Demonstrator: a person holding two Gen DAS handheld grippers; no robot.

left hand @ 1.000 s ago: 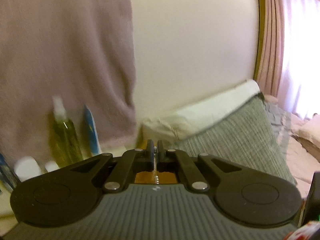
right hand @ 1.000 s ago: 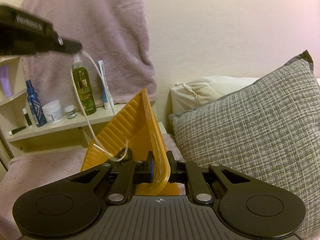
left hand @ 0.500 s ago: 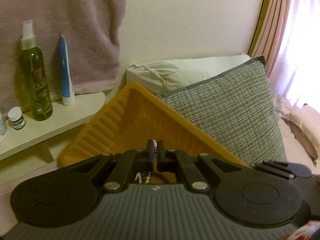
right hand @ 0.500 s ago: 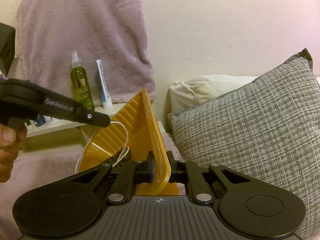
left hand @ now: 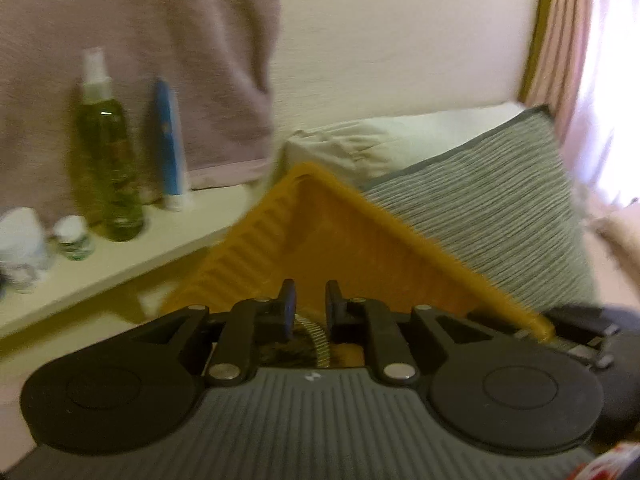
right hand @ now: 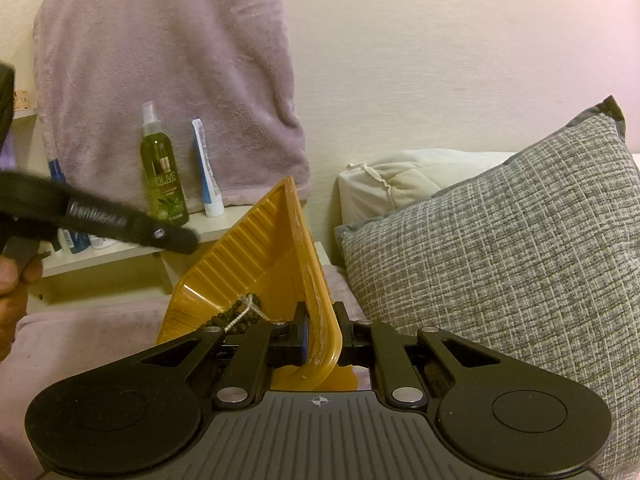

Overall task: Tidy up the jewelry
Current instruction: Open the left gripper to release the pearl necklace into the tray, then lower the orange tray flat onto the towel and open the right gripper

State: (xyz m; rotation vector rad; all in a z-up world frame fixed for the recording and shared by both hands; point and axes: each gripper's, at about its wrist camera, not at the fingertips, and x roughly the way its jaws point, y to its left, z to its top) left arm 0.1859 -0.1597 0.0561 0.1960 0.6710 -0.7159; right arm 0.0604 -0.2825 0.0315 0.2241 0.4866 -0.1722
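Observation:
A yellow ribbed tray (right hand: 256, 260) is tilted up. My right gripper (right hand: 322, 330) is shut on its near rim. In its low corner lie a silver chain (right hand: 244, 314) and a dark bead strand (right hand: 224, 318). My left gripper (left hand: 311, 306) is open above the tray (left hand: 320, 240), with the silver chain (left hand: 318, 340) lying loose below its jaws. In the right wrist view the left gripper (right hand: 182, 238) hovers empty at the tray's left edge.
A grey woven cushion (right hand: 500, 240) and a cream pillow (right hand: 400, 176) stand right of the tray. A shelf (right hand: 120, 256) on the left holds an olive spray bottle (right hand: 162, 172), a blue-white tube (right hand: 206, 172) and jars. A mauve towel (right hand: 168, 60) hangs behind.
My left gripper lowered the silver chain into the tray, opened and let it go. The chain now lies on the dark beads. My right gripper kept hold of the tray.

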